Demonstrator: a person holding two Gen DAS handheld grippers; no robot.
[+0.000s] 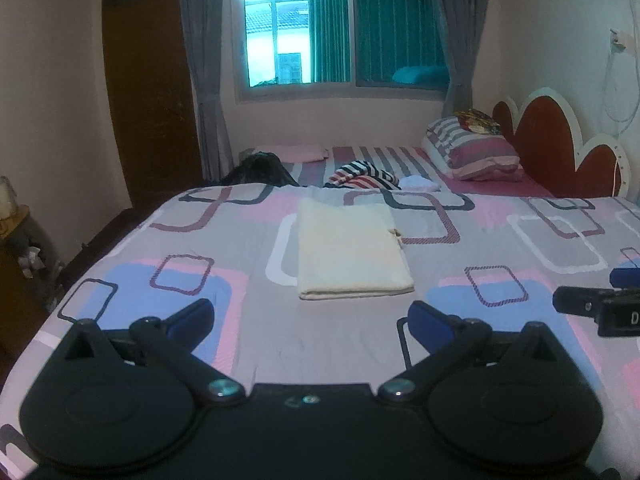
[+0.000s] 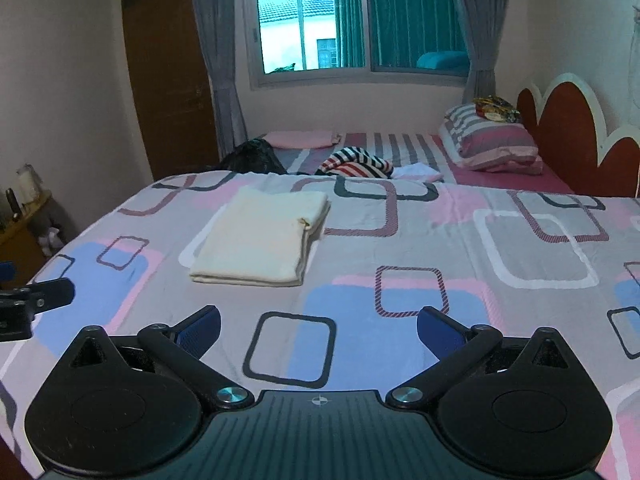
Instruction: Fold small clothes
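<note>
Two black two-finger grippers with blue pads are hovering over the near edge of the patterned grey-pink-blue bed cover (image 1: 500, 240), left gripper (image 1: 310, 314) and right gripper (image 2: 318, 326) both with jaws spread wide, holding nothing. One cream folded cloth rectangle (image 1: 350, 246) is lying flat mid-bed, ahead of both, touching neither. It is looking light, soft, floppy; I'd be pinching its near corners. More clothes, a striped crumpled garment (image 1: 362, 176), are waiting past the far edge.

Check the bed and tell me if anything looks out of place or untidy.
The folded cream cloth lies flat and mostly square on the patterned bedspread, though a small bit pokes out at its far right corner. Behind it, a striped garment lies crumpled in a heap, not folded. Nothing looks spilled or damaged.
</note>
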